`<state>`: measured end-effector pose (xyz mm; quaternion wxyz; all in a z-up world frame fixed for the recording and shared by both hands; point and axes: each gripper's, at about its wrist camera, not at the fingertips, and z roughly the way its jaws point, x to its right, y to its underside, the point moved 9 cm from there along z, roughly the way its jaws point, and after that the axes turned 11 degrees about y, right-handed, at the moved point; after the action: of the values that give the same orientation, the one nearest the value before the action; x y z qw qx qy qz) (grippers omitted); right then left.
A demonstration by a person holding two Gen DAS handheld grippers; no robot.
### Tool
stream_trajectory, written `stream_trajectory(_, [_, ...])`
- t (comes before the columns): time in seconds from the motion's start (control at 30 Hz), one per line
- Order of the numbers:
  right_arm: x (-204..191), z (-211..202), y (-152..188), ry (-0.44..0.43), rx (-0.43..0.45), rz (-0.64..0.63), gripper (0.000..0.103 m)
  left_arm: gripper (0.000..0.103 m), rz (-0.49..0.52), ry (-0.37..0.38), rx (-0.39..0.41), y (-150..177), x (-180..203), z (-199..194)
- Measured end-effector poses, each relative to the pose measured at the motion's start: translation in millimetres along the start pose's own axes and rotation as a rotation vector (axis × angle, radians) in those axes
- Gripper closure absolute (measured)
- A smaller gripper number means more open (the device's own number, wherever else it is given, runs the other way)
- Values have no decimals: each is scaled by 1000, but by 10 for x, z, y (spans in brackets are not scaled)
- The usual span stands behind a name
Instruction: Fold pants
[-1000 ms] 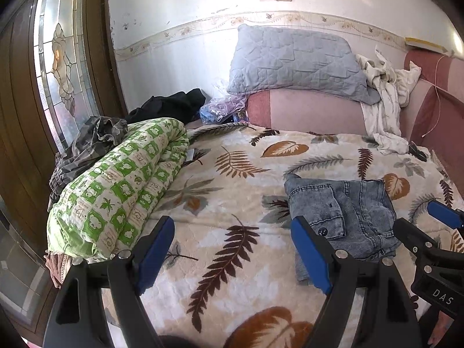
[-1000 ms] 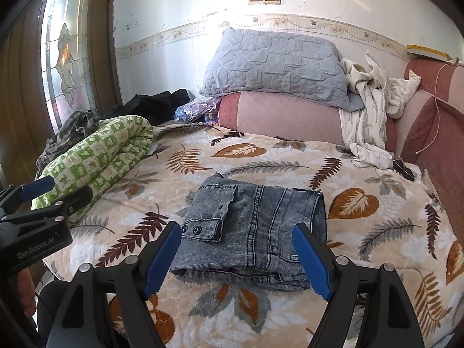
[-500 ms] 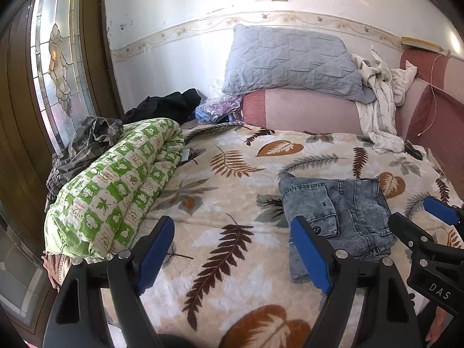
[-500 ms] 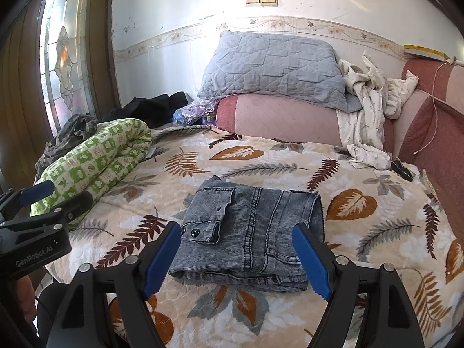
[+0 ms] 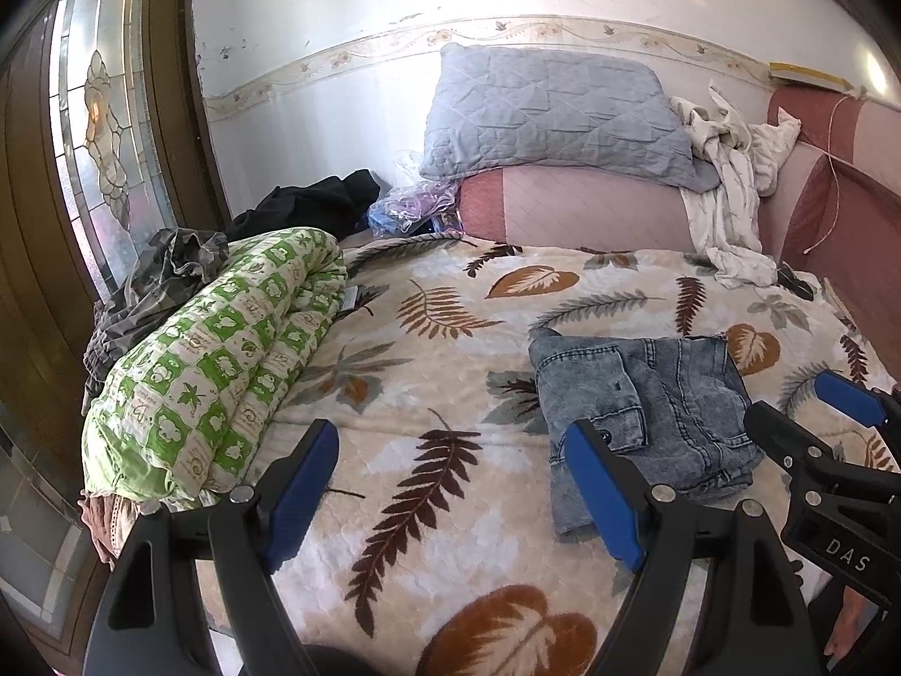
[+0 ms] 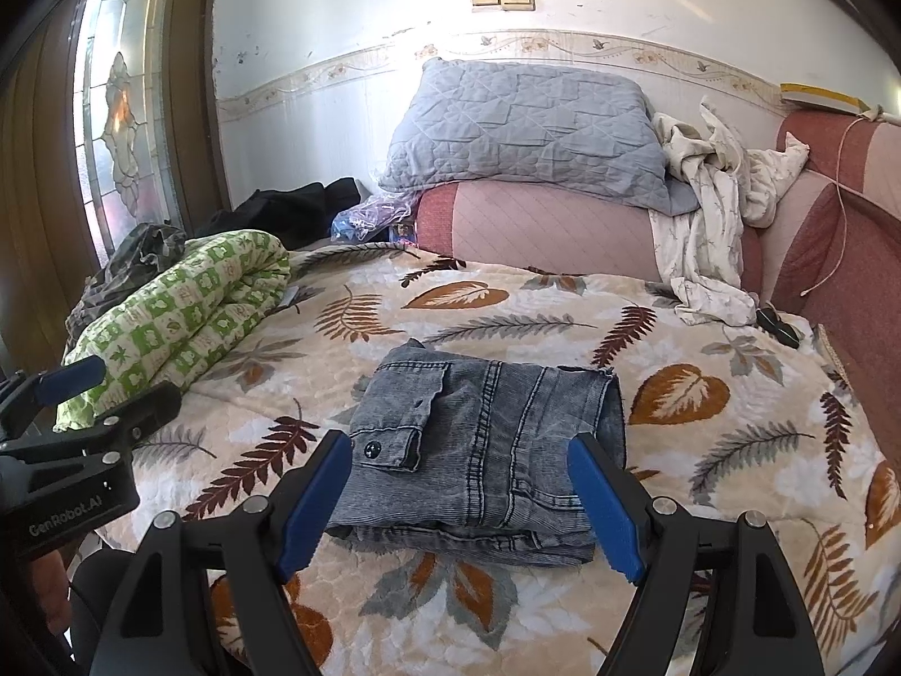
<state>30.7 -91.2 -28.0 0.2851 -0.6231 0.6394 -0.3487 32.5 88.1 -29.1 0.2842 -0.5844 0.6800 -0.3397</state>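
Folded denim pants (image 6: pixel 484 450) lie on the leaf-print blanket (image 6: pixel 704 450); left claw (image 5: pixel 456 493) and right claw (image 6: pixel 462 498) gape wide, empty.

Pants (image 5: pixel 647 405) near edge behind left hand-held gripper (image 5: pixel 459 493), gripper handles cropped

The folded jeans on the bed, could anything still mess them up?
Maybe. The jeans lie folded on the soft leaf blanket, with loose layers at the near edge. The open right hand-held gripper is close to that edge and could snag it. The open left hand-held gripper is beside the pocket side and might nudge the stack.
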Motion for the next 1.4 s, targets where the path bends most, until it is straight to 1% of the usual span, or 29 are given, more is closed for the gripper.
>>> stream_trajectory(0.7, [36,48,57,11,-12,7,21,20,12,48,-19,37,104,23])
stream_trajectory(1.4, [68,80,95,20,-22,15,21,20,17,48,-47,100,111,113])
